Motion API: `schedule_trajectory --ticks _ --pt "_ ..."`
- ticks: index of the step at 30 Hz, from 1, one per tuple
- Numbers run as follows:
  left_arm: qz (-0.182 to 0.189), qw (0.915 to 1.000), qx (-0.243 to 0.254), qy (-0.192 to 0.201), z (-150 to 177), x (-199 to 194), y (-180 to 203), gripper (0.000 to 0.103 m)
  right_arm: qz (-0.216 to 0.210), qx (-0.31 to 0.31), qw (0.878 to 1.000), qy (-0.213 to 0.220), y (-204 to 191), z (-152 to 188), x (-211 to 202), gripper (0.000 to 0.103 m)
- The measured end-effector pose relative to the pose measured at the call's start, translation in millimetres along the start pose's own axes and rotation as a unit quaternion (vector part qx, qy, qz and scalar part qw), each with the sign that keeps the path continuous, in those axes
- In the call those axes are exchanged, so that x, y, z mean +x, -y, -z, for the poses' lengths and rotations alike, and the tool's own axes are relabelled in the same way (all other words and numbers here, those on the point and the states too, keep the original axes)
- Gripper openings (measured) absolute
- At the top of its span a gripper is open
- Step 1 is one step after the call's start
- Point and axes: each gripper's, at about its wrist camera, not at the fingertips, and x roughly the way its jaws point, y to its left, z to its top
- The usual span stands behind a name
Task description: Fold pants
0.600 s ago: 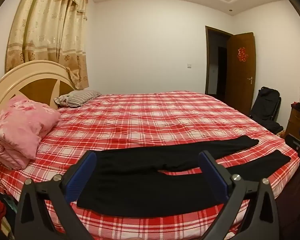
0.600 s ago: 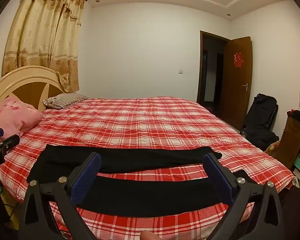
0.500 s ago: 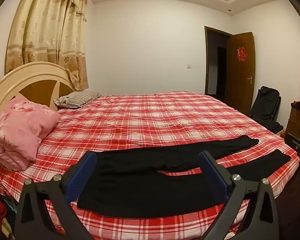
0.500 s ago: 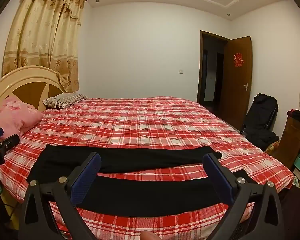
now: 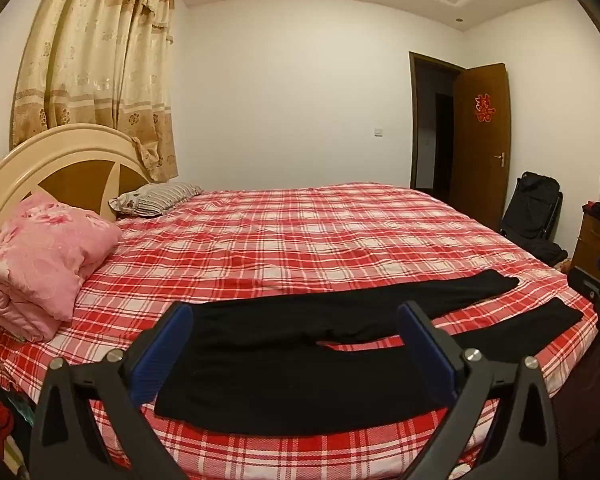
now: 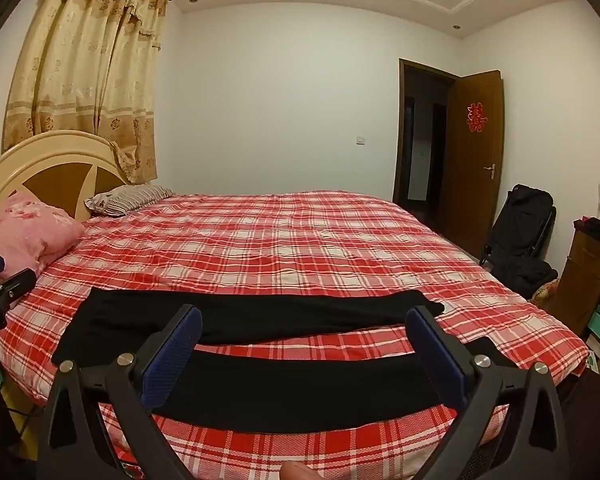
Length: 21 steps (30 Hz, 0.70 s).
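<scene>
Black pants [image 5: 300, 356] lie flat along the near edge of the bed, waist to the left and both legs stretched right with a narrow gap between them. In the right wrist view the pants [image 6: 292, 384] span the whole foreground. My left gripper [image 5: 294, 344] hovers open above the waist end, nothing between its blue pads. My right gripper [image 6: 304, 348] hangs open above the near leg, clear of the cloth. Each gripper shows at the edge of the other's view.
The bed [image 5: 320, 240] has a red plaid cover. A pink folded quilt [image 5: 40, 264] and a striped pillow [image 5: 156, 198] lie by the headboard at left. A black bag [image 6: 520, 236], a wooden cabinet [image 6: 588, 280] and an open door [image 6: 476, 152] stand at right.
</scene>
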Motion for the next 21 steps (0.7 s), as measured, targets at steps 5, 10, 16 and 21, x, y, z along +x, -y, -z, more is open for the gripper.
schedule_trajectory --ticks 5,10,16,21 --pt "0.0 1.0 0.001 0.0 1.2 0.4 -0.4 0.103 0.0 0.0 1.0 -0.002 0.2 0.3 1.1 0.102" --pt "0.0 1.0 0.002 0.0 1.0 -0.7 0.2 0.103 0.0 -0.001 1.0 -0.003 0.5 1.0 2.1 0.102" --pt "0.001 1.0 0.002 0.001 0.6 2.3 -5.0 0.103 0.0 0.0 1.0 -0.003 0.7 1.0 2.5 0.102" --pt "0.001 1.0 0.003 0.0 1.6 4.6 -3.9 0.103 0.0 -0.001 1.0 -0.005 0.5 1.7 3.2 0.102"
